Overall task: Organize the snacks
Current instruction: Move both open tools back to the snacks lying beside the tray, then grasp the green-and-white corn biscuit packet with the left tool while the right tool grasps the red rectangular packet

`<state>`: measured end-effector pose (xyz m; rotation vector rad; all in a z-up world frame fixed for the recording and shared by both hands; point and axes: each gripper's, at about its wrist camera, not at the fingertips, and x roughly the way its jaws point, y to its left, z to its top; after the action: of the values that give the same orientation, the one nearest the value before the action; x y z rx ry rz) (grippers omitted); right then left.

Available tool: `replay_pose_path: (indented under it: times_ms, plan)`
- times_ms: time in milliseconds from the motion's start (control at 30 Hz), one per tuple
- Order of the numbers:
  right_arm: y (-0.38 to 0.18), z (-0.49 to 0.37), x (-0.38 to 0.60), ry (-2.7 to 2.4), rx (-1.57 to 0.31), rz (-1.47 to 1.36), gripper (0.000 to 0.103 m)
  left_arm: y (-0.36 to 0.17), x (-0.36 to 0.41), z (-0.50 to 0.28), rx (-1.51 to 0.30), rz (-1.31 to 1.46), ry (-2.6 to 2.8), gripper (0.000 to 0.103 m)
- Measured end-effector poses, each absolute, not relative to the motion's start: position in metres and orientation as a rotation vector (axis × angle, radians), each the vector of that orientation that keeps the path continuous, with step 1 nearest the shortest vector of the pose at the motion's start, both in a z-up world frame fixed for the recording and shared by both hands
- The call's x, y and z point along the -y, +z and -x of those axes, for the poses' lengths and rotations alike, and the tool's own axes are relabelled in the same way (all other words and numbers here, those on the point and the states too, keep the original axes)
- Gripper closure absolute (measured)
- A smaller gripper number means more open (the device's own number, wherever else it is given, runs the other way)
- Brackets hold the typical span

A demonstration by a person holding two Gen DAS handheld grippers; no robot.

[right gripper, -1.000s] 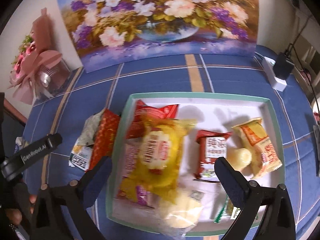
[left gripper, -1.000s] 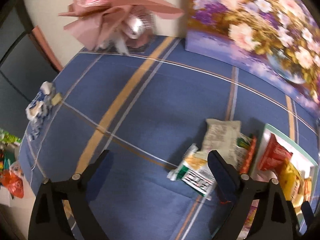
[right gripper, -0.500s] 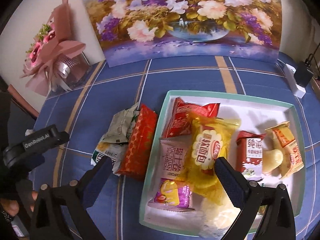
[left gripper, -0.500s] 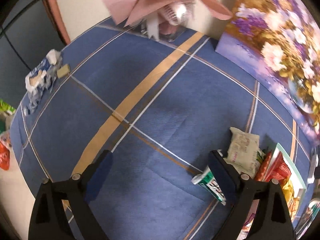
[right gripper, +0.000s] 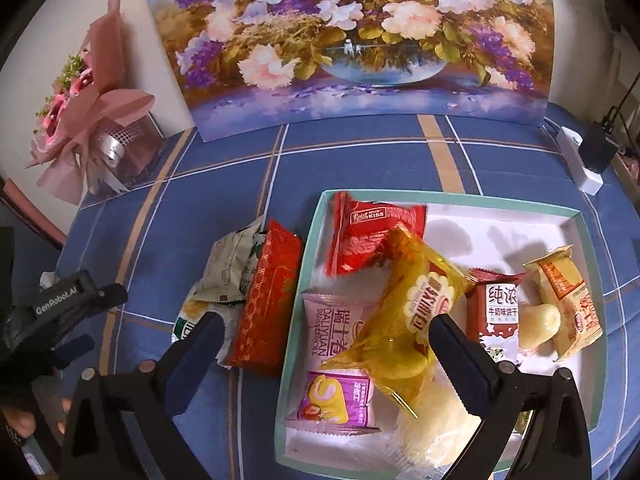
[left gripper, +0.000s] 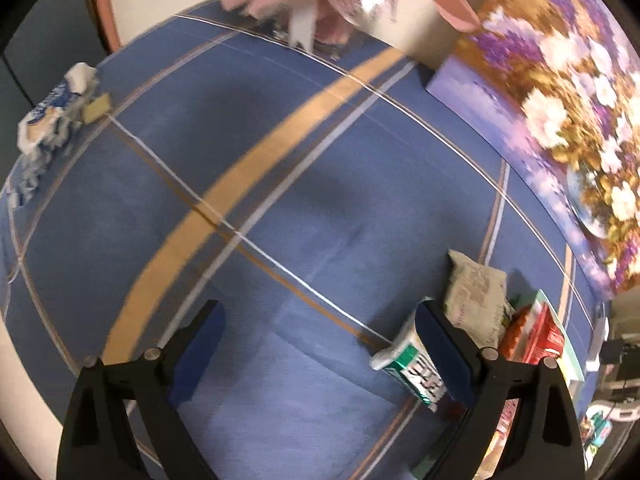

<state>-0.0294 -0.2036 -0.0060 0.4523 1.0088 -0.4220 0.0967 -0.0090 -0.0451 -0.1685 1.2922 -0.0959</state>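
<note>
We see the red packet (right gripper: 269,300) lying just outside the tray (right gripper: 310,240), long axis alongside its left wall, touching it. Our right gripper (right gripper: 324,344) hangs wide, holding nothing; our left gripper (left gripper: 318,338) gapes wide too, empty over the blue cloth (left gripper: 280,200).

You've swung your left tool (left gripper: 318,344) down and rolled it, so the green-and-white packet (left gripper: 412,368) that sat between its fingers a second ago now lies just against the right finger (left gripper: 440,350). Your right tool (right gripper: 324,344) has slid sideways: the red wrapper (right gripper: 268,300) beside the tray (right gripper: 304,260) now lies between its fingers, where it lay outside them before.
</note>
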Motion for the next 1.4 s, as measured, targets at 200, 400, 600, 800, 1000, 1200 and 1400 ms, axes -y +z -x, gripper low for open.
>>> replay_pose_path:
  times_ms: [200, 400, 600, 800, 1000, 1200, 1400]
  plan:
    - [-0.014, 0.03, 0.21, -0.448, -1.031, -0.448, 0.0, -0.066, 0.039, -0.091, -1.373, 0.16, -0.223, 0.007]
    - [-0.016, 0.04, 0.222, -0.49, -1.031, -0.455, 0.0, -0.076, 0.063, -0.085, -1.422, 0.145, -0.326, 0.007]
    - [-0.017, 0.047, 0.233, -0.516, -1.033, -0.481, 0.0, -0.09, 0.079, -0.087, -1.468, 0.085, -0.329, 0.007]
    - [-0.015, 0.049, 0.236, -0.517, -1.026, -0.486, 0.0, -0.097, 0.081, -0.089, -1.465, 0.059, -0.292, 0.007]
    - [-0.011, 0.048, 0.233, -0.497, -1.012, -0.487, 0.0, -0.096, 0.062, -0.098, -1.436, 0.088, -0.187, 0.007]
    - [-0.006, 0.039, 0.219, -0.442, -0.987, -0.467, 0.005, -0.094, 0.035, -0.108, -1.428, 0.16, -0.104, 0.007]
    - [-0.002, 0.021, 0.196, -0.387, -0.988, -0.404, 0.025, -0.095, 0.02, -0.115, -1.434, 0.204, -0.079, 0.007]
